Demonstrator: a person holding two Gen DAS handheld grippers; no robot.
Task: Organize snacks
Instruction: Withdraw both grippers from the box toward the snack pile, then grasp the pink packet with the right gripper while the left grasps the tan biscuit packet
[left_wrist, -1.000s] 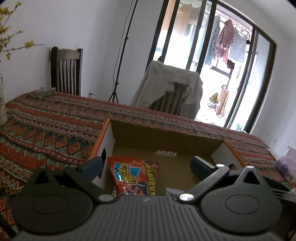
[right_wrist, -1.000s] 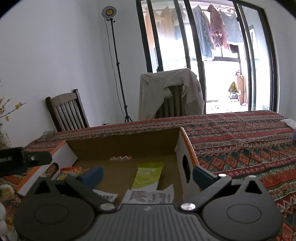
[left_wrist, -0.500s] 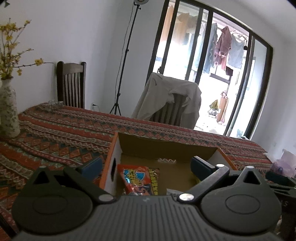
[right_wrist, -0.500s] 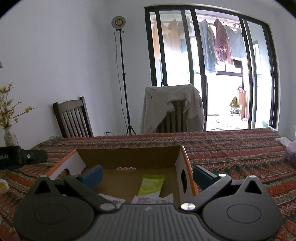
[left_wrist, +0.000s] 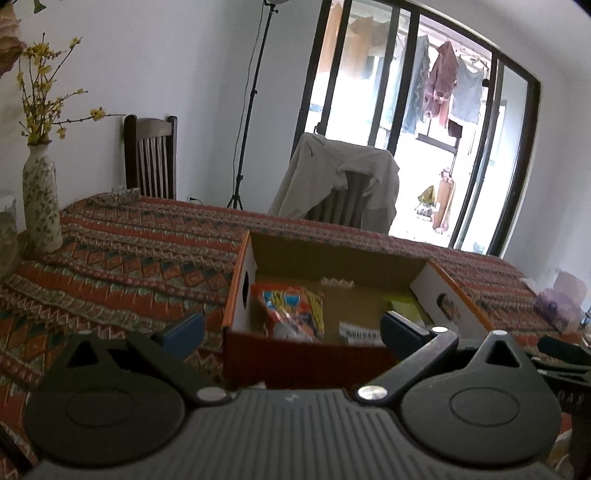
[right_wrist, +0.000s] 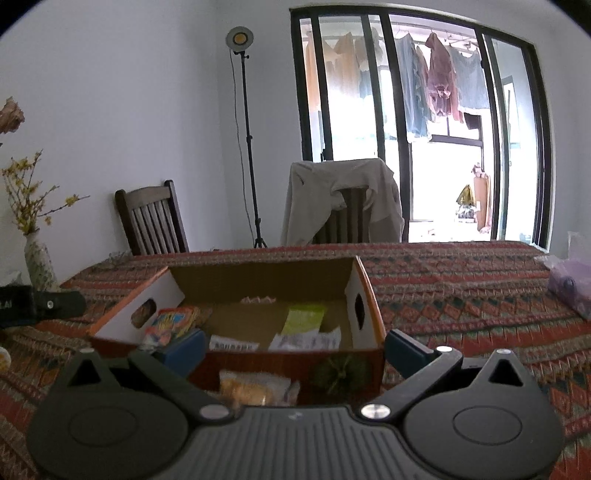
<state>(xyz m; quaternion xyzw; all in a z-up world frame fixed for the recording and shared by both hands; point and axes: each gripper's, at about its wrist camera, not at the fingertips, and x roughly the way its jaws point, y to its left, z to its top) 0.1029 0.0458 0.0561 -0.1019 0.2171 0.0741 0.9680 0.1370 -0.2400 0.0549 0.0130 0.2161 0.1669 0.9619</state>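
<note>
Left gripper (left_wrist: 291, 326) bottom centre of its view, jaws spread wide, nothing between them. Right gripper (right_wrist: 295, 345) likewise spread and empty. Both have backed off and risen over the last second: a second ago the fingers sat inside the box walls, now the near red wall of the cardboard box (right_wrist: 280, 363) shows in full in both views. Reads as a retreat after a drop-off, so one snack is probably done.

Lower centre of the right view, just in front of the box's near wall and outside it: a clear packet of yellowish snacks (right_wrist: 255, 387) on the patterned tablecloth (right_wrist: 461, 306). It was not in view before the pull-back. Likely the next pick, and the right gripper is nearest.

Inside the box, left side: red-orange-blue snack bag (left_wrist: 291, 310), leaning on the left wall. Front middle: white wrappers with printed text (right_wrist: 306, 339), exact kind unclear. Right of centre, further in: light green packet (right_wrist: 304, 319) lying flat. Small zigzag-edged scrap (right_wrist: 258, 299) at the back wall. Middle of the floor is mostly bare, so there is room for more.

Right edge of both views: purple-tinted plastic bag (right_wrist: 569, 284) on the cloth, contents unreadable. Left edge: floral vase with yellow twigs (left_wrist: 40, 199).

Beyond the table: dark wooden chair (right_wrist: 151, 218), second chair with a beige jacket draped on it (right_wrist: 343, 199), light stand (right_wrist: 247, 147), glass doors with laundry outside.
</note>
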